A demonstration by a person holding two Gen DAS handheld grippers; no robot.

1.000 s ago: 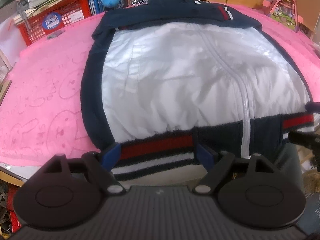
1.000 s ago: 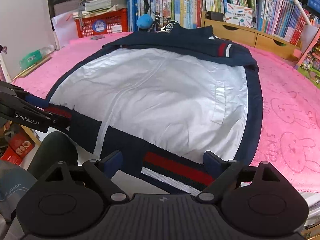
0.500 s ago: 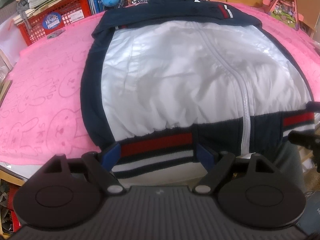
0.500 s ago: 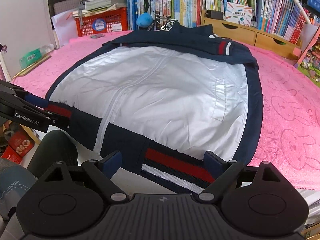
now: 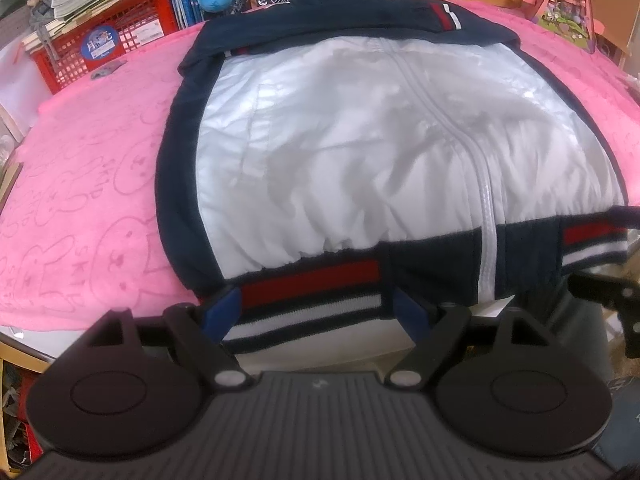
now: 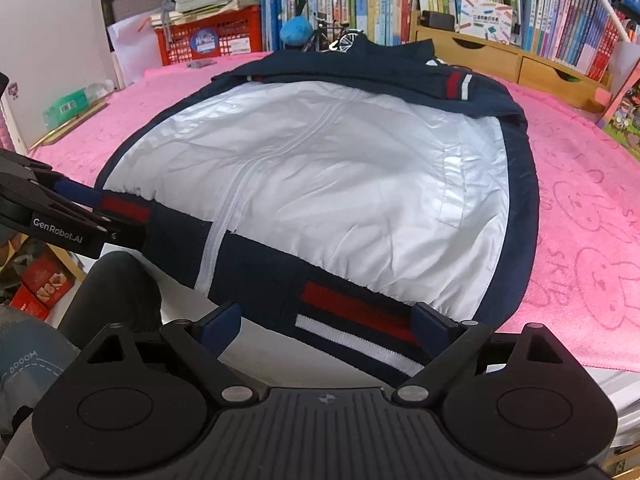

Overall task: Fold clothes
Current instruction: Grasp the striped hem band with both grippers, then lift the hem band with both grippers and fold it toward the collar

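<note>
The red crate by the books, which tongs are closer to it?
Left. The left tongs sit at the jacket hem on the red crate side; the right tongs are at the hem's opposite end, farther away.

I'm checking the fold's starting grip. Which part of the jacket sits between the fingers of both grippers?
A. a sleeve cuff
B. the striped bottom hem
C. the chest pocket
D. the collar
B: the left gripper and the right gripper each straddle the red, white and navy hem at the jacket's near edge.
</note>
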